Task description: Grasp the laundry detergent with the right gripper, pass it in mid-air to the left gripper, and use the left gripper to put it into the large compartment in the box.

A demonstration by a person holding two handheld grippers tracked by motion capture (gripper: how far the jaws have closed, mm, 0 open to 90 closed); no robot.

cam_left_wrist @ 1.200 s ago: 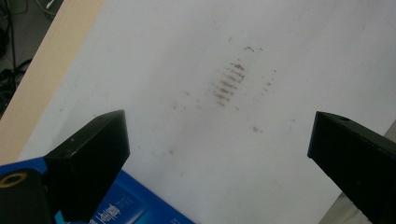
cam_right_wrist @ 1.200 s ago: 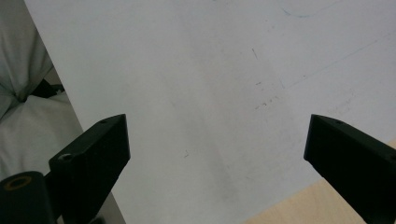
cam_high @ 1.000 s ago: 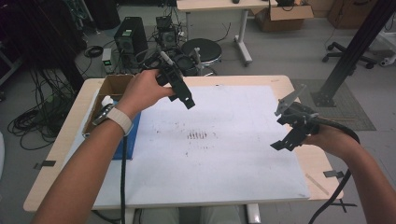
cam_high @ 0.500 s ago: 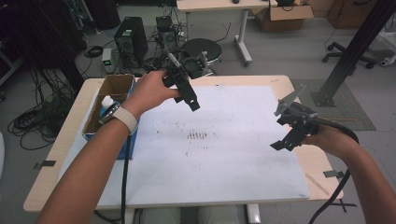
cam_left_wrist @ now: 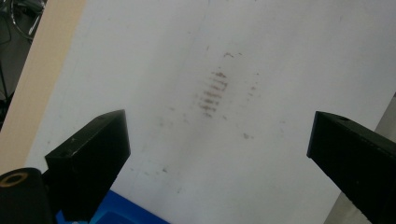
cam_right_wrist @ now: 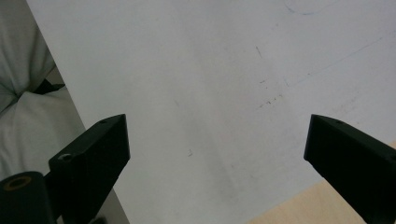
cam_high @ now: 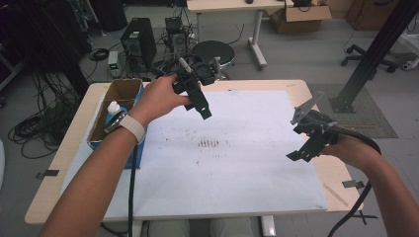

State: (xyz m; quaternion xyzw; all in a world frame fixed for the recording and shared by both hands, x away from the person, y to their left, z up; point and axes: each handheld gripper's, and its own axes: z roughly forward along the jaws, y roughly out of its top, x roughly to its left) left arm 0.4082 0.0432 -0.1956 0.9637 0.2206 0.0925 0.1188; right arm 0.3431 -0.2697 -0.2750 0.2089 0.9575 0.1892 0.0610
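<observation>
A white sheet (cam_high: pixel 237 163) covers most of the wooden table (cam_high: pixel 59 168); a patch of dark smudges (cam_high: pixel 208 143) marks its middle. My left gripper (cam_high: pixel 202 109) is held in the air above the sheet's far left part, angled down. In the left gripper view its jaws stand wide open around nothing, above the smudges (cam_left_wrist: pixel 212 93). My right gripper (cam_high: pixel 295 143) hovers over the sheet's right edge. In the right gripper view its jaws are also wide apart, with bare sheet (cam_right_wrist: pixel 201 84) between them.
An open cardboard box (cam_high: pixel 121 91) sits at the table's left edge with a white bottle (cam_high: pixel 113 106) inside and a blue item (cam_high: pixel 141 148) beside it. Behind the table are a computer tower (cam_high: pixel 136 42), a round stool (cam_high: pixel 213 51) and tangled cables. Light cloth (cam_right_wrist: pixel 28 116) lies past the near edge.
My left gripper has moved to the right, from near the box toward the far middle of the sheet. The right gripper has stayed almost still.
</observation>
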